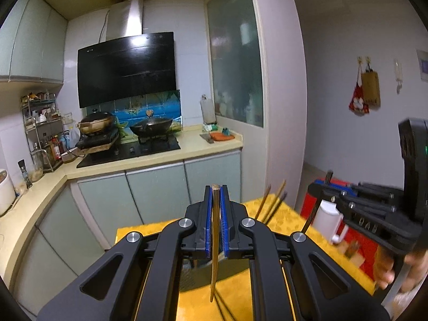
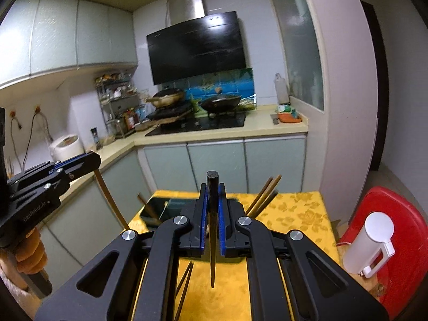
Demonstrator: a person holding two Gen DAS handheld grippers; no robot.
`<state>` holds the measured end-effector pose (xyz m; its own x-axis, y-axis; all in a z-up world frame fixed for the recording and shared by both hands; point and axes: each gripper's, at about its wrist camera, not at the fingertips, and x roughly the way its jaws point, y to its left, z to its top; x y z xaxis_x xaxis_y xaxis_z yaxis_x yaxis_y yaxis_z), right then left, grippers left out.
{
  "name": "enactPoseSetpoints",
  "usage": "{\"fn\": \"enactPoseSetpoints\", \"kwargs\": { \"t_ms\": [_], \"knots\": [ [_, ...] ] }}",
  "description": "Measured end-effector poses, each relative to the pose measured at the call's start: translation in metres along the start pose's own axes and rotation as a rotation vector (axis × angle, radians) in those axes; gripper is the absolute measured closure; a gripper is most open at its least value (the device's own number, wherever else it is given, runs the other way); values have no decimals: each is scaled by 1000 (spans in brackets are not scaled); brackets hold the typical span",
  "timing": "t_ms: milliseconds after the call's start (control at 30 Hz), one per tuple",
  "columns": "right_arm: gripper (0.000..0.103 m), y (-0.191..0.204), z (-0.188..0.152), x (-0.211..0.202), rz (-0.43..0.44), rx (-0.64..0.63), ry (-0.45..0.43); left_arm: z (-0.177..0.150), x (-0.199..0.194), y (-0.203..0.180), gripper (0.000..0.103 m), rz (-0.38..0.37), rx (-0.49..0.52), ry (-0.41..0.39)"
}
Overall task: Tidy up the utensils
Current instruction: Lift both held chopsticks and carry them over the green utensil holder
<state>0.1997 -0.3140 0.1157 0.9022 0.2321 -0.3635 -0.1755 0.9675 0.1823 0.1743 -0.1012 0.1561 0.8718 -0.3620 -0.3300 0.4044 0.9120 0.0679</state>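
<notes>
Chopsticks are shown in two places: one clamped in each gripper, and a loose bundle (image 2: 263, 195) standing tilted beyond the fingers, its base hidden so that any holder cannot be made out. The left gripper (image 1: 216, 195) is closed on a pale, light-brown wooden chopstick (image 1: 214, 240), which is held upright between blue ribbed pads (image 1: 208, 224), its blunt square end at the fingertips and its tapered tip hanging below, above the yellow cloth. The right gripper (image 2: 212, 190) is closed likewise on a dark, nearly black chopstick (image 2: 213, 227), round at its top and narrowing to a point underneath. The small counter (image 2: 299, 214) under both is covered by a yellow fabric with a woven floral pattern. On it, in the right wrist view, a shallow dark rectangular tray (image 2: 157, 211) is seen, with one brown stick (image 2: 145, 206) leaning in it. Further thin sticks (image 2: 184, 289) are seen below the right gripper, against the cloth. A white cylindrical jug (image 2: 369, 243) with a handle is seen against a red plastic lid (image 2: 396, 214) at the right. Each gripper's handle is gripped by a hand (image 2: 29, 251).
</notes>
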Motion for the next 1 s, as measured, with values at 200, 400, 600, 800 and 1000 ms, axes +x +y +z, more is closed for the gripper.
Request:
{"fn": "enactPoseSetpoints", "kwargs": {
  "t_ms": [200,400,600,800,1000],
  "knots": [
    [95,-5,24,13,-40,10,-53,33,25,-4,97,49,-16,-43],
    [95,-7,37,36,-109,1,-102,50,55,-8,97,93,-26,-56],
    [95,-9,39,57,-106,8,-99,43,84,-1,97,100,-60,-35],
    [95,-10,31,82,-91,14,-46,18,105,2,97,100,-55,20],
    [95,-13,15,114,-72,30,47,-1,118,10,97,112,-56,61]
  ]
}}
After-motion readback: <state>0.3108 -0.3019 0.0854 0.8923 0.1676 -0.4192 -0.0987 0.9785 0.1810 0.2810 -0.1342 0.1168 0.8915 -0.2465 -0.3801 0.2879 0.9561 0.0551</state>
